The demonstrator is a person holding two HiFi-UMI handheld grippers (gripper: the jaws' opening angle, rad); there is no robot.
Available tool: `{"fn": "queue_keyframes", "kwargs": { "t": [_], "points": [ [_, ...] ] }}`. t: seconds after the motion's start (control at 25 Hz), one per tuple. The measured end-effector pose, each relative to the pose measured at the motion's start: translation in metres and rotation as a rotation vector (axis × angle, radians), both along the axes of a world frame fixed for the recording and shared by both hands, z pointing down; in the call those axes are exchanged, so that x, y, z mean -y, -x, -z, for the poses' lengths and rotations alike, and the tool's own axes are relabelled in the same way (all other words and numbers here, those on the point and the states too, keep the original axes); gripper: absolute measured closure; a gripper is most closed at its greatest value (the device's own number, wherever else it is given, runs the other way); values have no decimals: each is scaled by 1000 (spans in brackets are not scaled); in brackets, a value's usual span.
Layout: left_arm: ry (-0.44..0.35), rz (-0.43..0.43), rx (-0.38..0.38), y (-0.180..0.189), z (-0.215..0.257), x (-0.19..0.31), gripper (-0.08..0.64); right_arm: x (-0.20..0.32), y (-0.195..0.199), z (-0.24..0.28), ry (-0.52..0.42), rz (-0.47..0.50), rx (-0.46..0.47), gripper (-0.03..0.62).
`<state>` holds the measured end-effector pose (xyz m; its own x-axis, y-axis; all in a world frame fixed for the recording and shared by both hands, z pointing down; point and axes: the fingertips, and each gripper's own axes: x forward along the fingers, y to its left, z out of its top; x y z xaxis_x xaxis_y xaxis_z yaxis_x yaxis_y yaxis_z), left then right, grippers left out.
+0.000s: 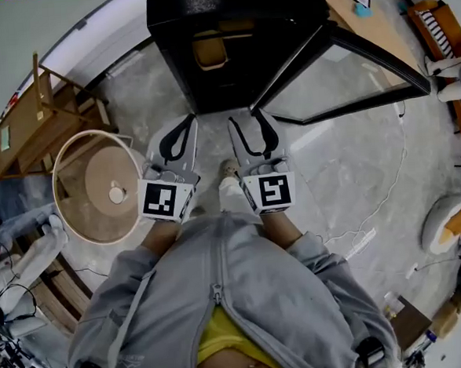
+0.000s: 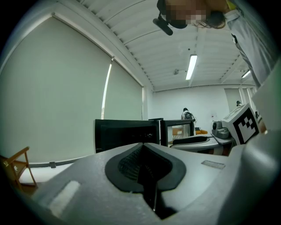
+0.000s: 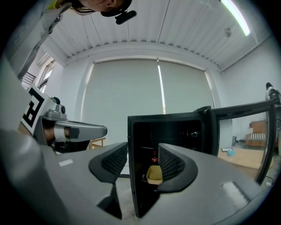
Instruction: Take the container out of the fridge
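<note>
One yellow container [image 3: 154,174] inside open black fridge [image 3: 175,129], contents not visible

Grey marbled floor [image 1: 347,163]; black fridge [image 1: 202,4] stands on it, glass door swung open to the right; yellow container [image 3: 154,174] sits inside the fridge; round tub [image 1: 82,205] on the floor left of the fridge; wooden frame [image 1: 41,125] just beside the tub.

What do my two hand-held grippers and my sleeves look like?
The left hand-held gripper and right hand-held gripper have light grey plastic bodies and black ribbed pads. Each carries a white cube with black square markers. The sleeves are grey, from a zip jacket.
</note>
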<state>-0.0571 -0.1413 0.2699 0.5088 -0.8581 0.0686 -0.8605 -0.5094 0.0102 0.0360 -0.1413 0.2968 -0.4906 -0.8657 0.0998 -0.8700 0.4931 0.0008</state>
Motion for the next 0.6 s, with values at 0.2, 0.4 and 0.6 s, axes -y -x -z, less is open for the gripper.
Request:
{"fn": "queue_keyframes", "kwargs": {
  "t": [0.2, 0.4, 0.6],
  "points": [
    [37, 16, 22, -18, -25, 36, 554, 39, -14, -33, 58, 53, -6, 381],
    [47, 16, 23, -30, -45, 58, 554, 62, -22, -68, 110, 70, -26, 370],
    [70, 2, 29, -29, -69, 72, 554, 73, -14, -103, 149, 92, -12, 364]
  ]
}}
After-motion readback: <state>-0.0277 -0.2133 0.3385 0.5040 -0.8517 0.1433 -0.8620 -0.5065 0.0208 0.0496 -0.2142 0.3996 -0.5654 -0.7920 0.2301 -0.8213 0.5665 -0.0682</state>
